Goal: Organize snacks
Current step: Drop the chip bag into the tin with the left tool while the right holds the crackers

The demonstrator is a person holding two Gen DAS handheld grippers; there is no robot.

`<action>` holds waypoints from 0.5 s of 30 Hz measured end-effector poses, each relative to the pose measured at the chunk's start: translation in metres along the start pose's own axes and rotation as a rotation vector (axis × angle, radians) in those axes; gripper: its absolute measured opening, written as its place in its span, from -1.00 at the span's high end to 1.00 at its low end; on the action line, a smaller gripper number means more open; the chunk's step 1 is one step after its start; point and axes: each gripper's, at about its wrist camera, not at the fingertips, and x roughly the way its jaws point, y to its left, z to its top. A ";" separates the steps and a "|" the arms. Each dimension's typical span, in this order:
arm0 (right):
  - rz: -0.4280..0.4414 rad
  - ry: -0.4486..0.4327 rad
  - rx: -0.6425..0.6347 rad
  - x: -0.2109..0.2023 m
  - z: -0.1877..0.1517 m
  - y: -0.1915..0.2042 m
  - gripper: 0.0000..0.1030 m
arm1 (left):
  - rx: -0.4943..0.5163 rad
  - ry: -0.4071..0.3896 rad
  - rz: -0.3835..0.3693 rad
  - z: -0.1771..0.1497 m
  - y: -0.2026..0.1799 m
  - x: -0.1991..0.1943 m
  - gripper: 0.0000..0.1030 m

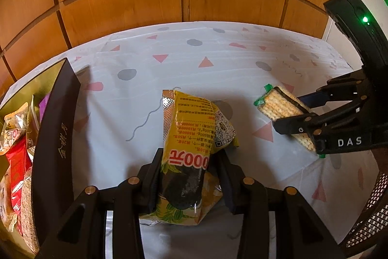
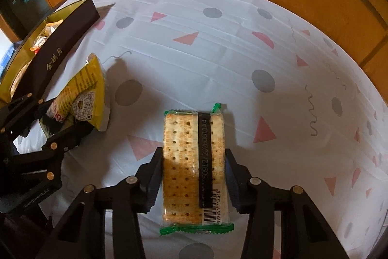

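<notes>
Left hand-held gripper (image 1: 191,176) clamped on yellow foil snack bag (image 1: 186,162), held above the patterned counter (image 1: 150,79) beside the dark box (image 1: 58,137). Right hand-held gripper (image 2: 194,176) clamped on clear-wrapped cracker pack (image 2: 191,162), lengthwise between its fingers

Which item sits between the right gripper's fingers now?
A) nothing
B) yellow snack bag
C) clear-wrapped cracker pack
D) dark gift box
C: the right gripper has its pads pressed on both long sides of the cracker pack; the left gripper holds the yellow snack bag.
</notes>
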 end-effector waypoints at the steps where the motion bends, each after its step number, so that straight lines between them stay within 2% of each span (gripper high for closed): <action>1: 0.015 0.005 0.014 0.000 0.001 -0.002 0.07 | 0.002 0.011 0.001 0.002 0.000 0.000 0.22; 5: 0.022 0.002 0.009 0.002 0.000 -0.005 0.06 | -0.012 0.040 -0.038 0.005 0.001 -0.007 0.27; 10: -0.001 -0.010 -0.024 0.001 -0.001 -0.001 0.07 | 0.004 0.000 -0.094 0.003 -0.003 -0.038 0.27; 15: -0.017 -0.019 -0.038 0.000 -0.002 0.002 0.08 | -0.081 -0.028 -0.170 0.006 0.019 -0.071 0.27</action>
